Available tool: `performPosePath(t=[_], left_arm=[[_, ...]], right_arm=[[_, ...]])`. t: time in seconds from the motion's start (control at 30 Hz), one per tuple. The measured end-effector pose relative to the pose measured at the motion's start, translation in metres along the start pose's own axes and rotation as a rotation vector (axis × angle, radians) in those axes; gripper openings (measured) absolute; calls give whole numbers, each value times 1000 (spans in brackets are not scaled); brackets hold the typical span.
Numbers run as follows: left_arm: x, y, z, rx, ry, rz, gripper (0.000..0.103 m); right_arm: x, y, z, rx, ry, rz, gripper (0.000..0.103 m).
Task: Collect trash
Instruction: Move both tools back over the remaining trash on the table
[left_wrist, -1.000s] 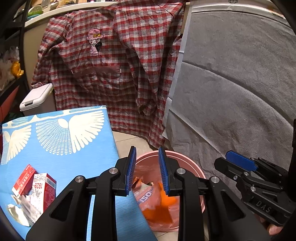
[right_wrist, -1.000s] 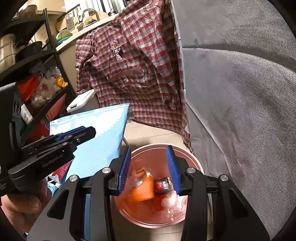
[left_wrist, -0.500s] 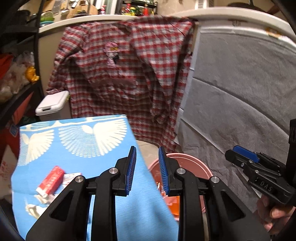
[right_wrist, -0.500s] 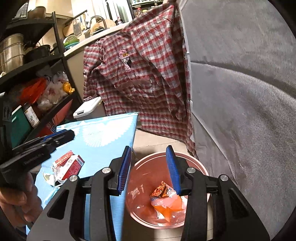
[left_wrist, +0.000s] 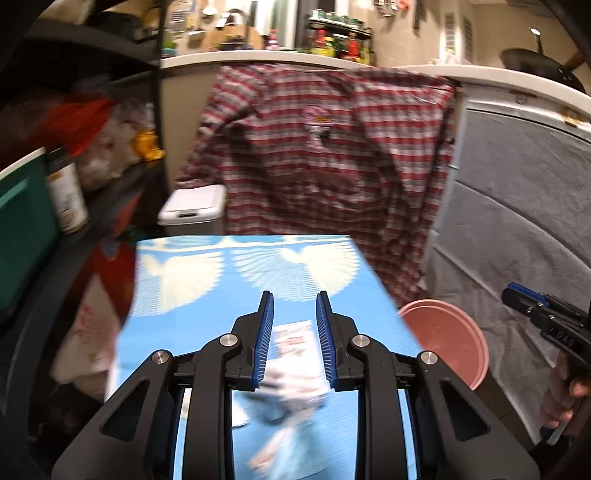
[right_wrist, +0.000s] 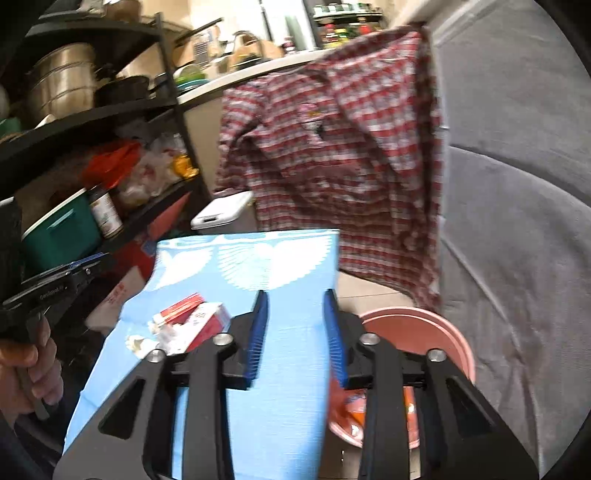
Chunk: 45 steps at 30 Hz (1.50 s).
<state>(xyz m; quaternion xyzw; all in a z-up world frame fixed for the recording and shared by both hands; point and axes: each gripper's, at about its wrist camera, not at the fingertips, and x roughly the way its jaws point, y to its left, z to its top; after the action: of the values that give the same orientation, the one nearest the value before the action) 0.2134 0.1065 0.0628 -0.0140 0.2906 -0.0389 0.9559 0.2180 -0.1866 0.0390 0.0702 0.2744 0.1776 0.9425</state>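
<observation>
A blue cloth-covered table (left_wrist: 207, 273) with white fan prints carries the trash. Red-and-white cartons (right_wrist: 195, 317) and crumpled wrappers (right_wrist: 140, 341) lie on its left part. My left gripper (left_wrist: 294, 295) hovers open right above them, and a blurred carton (left_wrist: 295, 339) shows through the gap, untouched. My right gripper (right_wrist: 295, 293) is over the table's right edge. Its jaws are closing with nothing between them. A pink bin (right_wrist: 413, 325) on the floor to the right holds orange wrappers (right_wrist: 354, 406).
A red plaid shirt (left_wrist: 332, 158) hangs over the counter behind the table. Grey fabric (left_wrist: 517, 221) covers the right side. A black shelf rack (right_wrist: 110, 110) with pots, a teal box and a jar stands on the left. A white lidded bin (left_wrist: 192, 206) sits behind the table.
Both grippers swung left and up, away from the pink bin and over the blue table. The left one is now above the cartons. The right jaws stand narrower.
</observation>
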Motion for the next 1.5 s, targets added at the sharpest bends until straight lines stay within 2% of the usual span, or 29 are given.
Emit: performPosePath(t=[0.1, 0.3, 0.63, 0.87, 1.0, 1.07, 1.1, 1.13, 1.23, 1.33, 1.5], left_arm=[[-7, 30, -11, -21, 12, 33, 23], [-7, 78, -34, -46, 50, 82, 23], [10, 111, -60, -64, 114, 68, 23], [31, 118, -74, -72, 165, 39, 23], [44, 118, -80, -68, 194, 19, 24], [51, 116, -83, -69, 208, 10, 28], [54, 115, -84, -66, 214, 8, 33], [56, 114, -84, -63, 218, 7, 39], [65, 110, -88, -50, 236, 3, 46], [72, 108, -90, -38, 252, -5, 50], [86, 106, -95, -24, 285, -11, 50]], right_arm=[[6, 21, -3, -46, 10, 38, 14], [23, 55, -9, -109, 30, 98, 14], [62, 94, -21, -183, 86, 179, 14], [101, 103, -25, -168, 137, 243, 16], [121, 111, -29, -176, 167, 283, 27], [135, 116, -32, -186, 191, 292, 33], [140, 118, -34, -192, 202, 294, 35], [145, 119, -36, -196, 210, 295, 36], [158, 119, -41, -202, 250, 300, 37], [163, 121, -44, -222, 269, 318, 37], [166, 127, -48, -272, 294, 334, 37]])
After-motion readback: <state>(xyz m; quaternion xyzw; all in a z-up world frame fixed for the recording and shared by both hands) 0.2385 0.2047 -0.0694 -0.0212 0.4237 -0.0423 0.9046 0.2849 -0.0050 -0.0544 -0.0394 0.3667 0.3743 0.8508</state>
